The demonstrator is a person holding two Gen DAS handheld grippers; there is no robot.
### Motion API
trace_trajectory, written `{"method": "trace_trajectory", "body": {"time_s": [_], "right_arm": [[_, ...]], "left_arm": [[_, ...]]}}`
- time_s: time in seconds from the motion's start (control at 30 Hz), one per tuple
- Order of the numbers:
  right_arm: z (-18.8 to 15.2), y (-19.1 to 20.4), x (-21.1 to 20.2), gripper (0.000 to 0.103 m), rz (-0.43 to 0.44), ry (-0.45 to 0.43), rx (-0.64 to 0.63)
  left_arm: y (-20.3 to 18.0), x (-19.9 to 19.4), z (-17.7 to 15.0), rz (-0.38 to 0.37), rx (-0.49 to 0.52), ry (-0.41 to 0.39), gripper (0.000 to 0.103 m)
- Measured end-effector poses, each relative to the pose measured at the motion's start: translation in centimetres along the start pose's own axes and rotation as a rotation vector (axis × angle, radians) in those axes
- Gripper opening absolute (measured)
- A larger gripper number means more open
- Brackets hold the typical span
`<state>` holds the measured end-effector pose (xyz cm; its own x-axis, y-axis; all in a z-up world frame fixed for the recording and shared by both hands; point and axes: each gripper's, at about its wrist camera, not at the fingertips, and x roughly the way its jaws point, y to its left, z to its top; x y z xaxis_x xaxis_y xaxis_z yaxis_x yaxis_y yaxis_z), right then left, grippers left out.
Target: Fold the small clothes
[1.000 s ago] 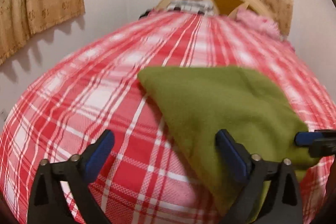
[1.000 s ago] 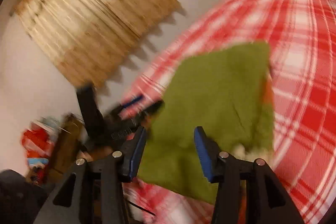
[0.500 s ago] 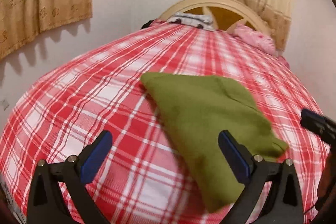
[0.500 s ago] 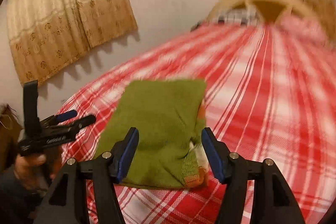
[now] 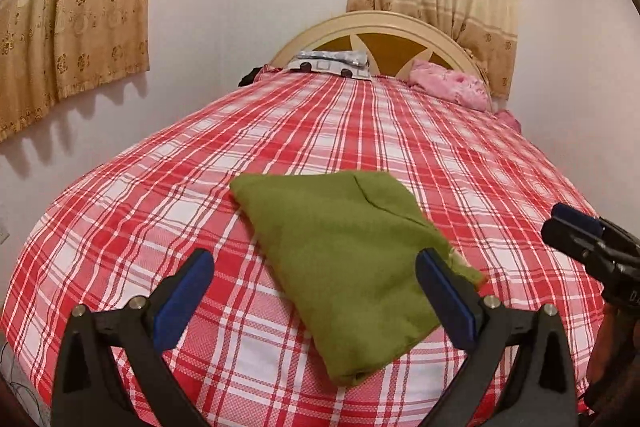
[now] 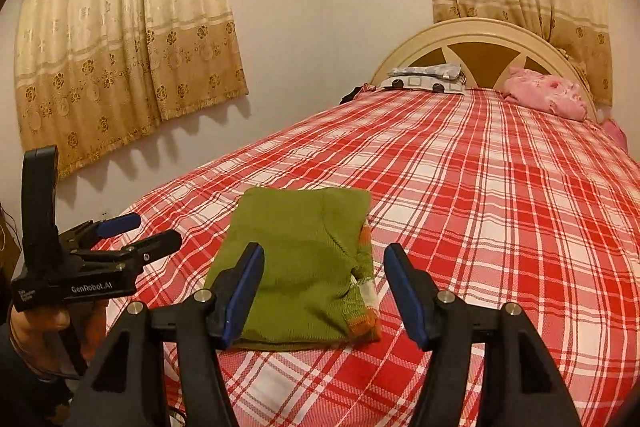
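The folded olive-green knitted garment [image 6: 296,267] lies at the centre of both frames on the red-and-white checked bed [image 6: 500,207]. It looks soft, light and floppy; grip its thick folded edges. Left gripper [image 5: 316,291] and right gripper [image 6: 324,287] hover with jaws released, empty.

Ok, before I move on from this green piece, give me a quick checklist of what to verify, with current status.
1. Green garment folded into a compact stack: ok.
2. Garment lying fully on the plaid bedspread: ok.
3. Left gripper open, empty: ok.
4. Right gripper open, empty, clear of the cloth: ok.
5. Striped cuff tucked in: not ok, it shows at the stack's right edge.
6. Next garment within view: cannot tell.
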<state>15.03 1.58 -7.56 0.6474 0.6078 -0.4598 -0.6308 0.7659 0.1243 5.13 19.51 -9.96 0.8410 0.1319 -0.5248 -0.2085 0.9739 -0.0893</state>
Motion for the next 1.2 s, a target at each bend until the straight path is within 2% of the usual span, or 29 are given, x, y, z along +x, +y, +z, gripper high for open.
{"method": "trace_trajectory", "body": {"time_s": [1.2], "right_arm": [[-0.5,0.7,0.2,0.064,0.041,0.006,0.006]], "left_arm": [[-1.3,-1.2,-0.1,-0.004,0.017,-0.026,0.103]]}}
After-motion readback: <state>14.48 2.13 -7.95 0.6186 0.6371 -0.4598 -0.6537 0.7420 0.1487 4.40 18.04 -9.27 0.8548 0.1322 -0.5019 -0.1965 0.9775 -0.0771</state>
